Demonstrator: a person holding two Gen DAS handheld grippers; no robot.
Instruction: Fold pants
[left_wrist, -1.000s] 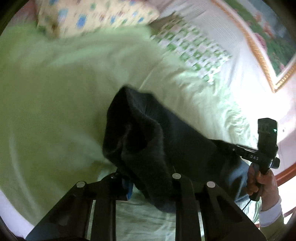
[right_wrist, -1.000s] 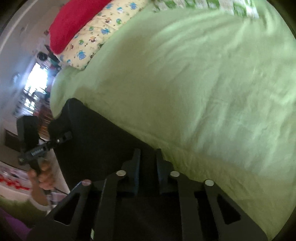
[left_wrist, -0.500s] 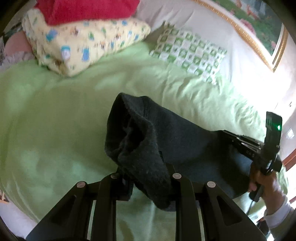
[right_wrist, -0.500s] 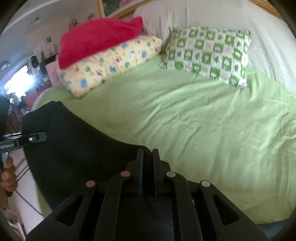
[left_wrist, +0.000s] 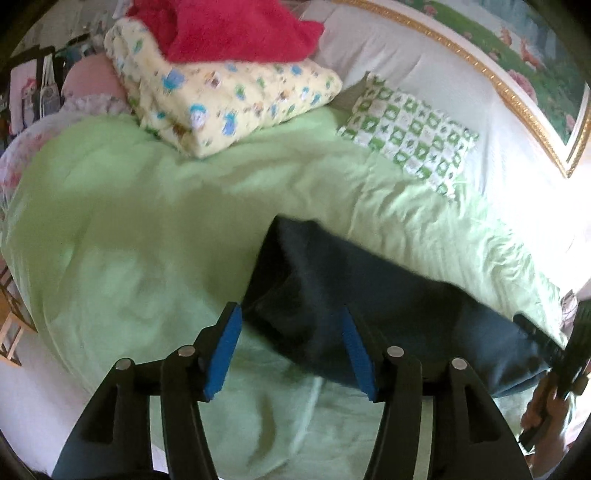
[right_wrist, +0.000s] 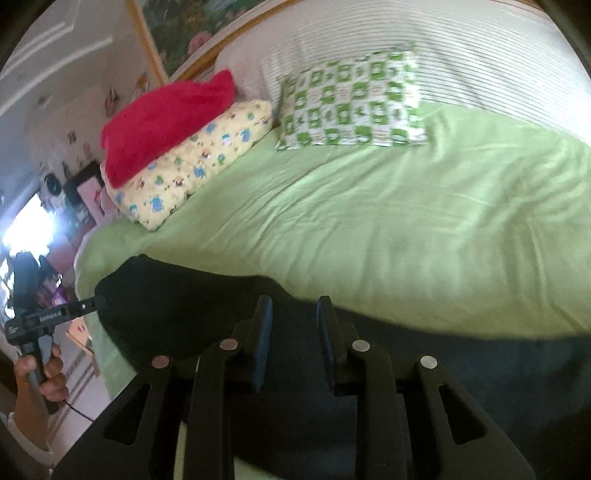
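Observation:
The dark navy pants (left_wrist: 388, 295) lie on the light green bed sheet (left_wrist: 147, 229), folded into a thick band. My left gripper (left_wrist: 290, 314) hovers just over their left end, its jaws opening wide. The blue pads (left_wrist: 223, 350) do not press the cloth. In the right wrist view the pants (right_wrist: 177, 306) run from left to right under my right gripper (right_wrist: 294, 310). Its jaws are opening with a narrow gap, and dark cloth lies below them, not pinched. Each view also shows the other gripper held in a hand: the right one (left_wrist: 532, 332), the left one (right_wrist: 86, 306).
At the head of the bed a yellow patterned pillow (left_wrist: 229, 99) bears a red blanket (left_wrist: 229, 29), next to a green-and-white checked pillow (left_wrist: 410, 133). A gold-framed picture (left_wrist: 517, 70) hangs on the wall behind. The bed's edge and the floor (right_wrist: 77, 376) are at the left.
Both grippers have let go of the pants, which now lie lower on the sheet. Both have drawn back and risen, so more of the pillows and the wall shows.

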